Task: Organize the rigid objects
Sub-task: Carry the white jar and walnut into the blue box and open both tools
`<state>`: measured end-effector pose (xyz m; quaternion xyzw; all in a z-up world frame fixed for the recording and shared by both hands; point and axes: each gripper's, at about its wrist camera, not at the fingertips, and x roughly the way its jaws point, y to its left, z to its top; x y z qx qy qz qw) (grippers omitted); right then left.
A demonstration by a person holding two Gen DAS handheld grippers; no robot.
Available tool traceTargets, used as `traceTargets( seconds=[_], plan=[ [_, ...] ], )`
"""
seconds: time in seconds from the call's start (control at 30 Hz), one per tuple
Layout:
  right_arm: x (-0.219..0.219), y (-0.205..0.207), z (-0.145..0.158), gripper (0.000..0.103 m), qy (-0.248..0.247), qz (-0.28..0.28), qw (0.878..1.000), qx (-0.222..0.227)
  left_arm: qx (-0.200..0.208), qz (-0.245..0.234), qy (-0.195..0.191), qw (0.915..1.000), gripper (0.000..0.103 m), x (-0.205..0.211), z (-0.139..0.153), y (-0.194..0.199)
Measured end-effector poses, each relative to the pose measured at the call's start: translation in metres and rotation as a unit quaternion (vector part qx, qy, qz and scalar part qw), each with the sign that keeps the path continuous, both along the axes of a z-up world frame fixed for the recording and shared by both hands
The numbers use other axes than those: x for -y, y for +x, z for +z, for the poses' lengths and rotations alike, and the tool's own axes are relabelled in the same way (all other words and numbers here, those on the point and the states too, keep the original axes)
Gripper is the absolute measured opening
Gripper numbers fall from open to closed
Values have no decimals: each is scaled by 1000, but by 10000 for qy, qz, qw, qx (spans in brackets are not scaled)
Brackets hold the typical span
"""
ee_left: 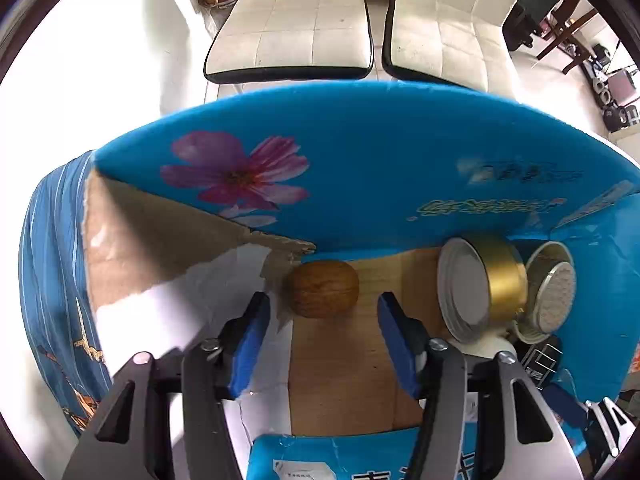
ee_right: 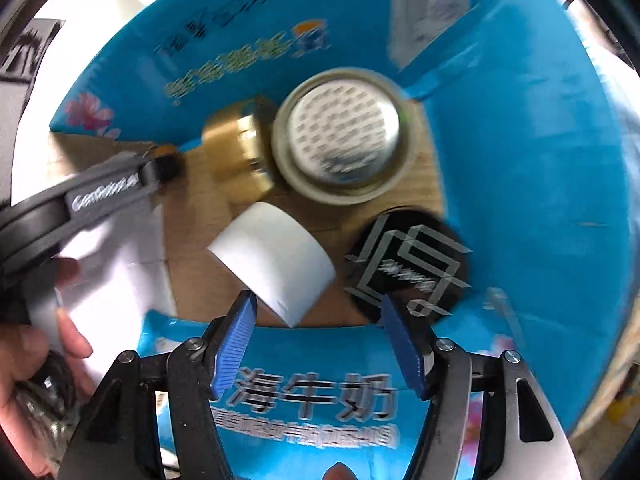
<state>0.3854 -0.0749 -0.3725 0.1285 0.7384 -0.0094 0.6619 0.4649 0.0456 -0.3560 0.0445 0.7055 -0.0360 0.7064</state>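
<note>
**Wooden egg lies loose in the blue carton, both grippers hanging open**

Your left gripper hovers inside the blue cardboard box, its blue-padded fingers spread wide and holding nothing. The wooden egg-shaped piece lies on the box's brown floor just ahead of the tips, near the far wall and beside a torn flap. To its right the gold tin lies on its side, touching a perforated metal lid.

Your right gripper is open too, and empty, poised over the near edge of the same box. Below it lie a white cylinder on its side and a black round disc with a silver line pattern just beside it; the perforated lid and gold tin sit farther in. This view is motion-blurred, so fine contact between the pieces cannot be read.

Judging by its look, the wooden piece is light, stiff and smooth, and rounded enough to roll or squirt out of a glancing pinch. Take it across its widest middle, pads square to the sides. The tin appears rigid and slick and may roll, so grip it across its flat ends or its rim. The white cylinder would likely roll as well; close on its curved wall at mid-length.
</note>
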Motion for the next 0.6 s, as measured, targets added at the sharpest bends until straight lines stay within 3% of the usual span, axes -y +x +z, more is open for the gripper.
traceTargets(
  seconds=[0.07, 0.1, 0.17, 0.23, 0.6],
  plan=[
    [1, -1, 4, 73, -233, 26, 9997, 30, 61, 21, -88, 9999, 69, -1, 8, -6],
    [3, -1, 6, 76, -331, 10, 9994, 51, 97, 22, -126, 9999, 82, -1, 13, -9],
    [5, -3, 8, 91, -356, 14, 9993, 59, 212, 41, -140, 9997, 103, -3, 25, -16],
    [7, -6, 9, 98, -387, -22, 9992, 56, 341, 80, -179, 9992, 103, -5, 38, -23],
    [37, -16, 66, 99, -567, 223, 9963, 598, 1141, 219, -291, 9928, 103, -16, 112, -74]
  ],
)
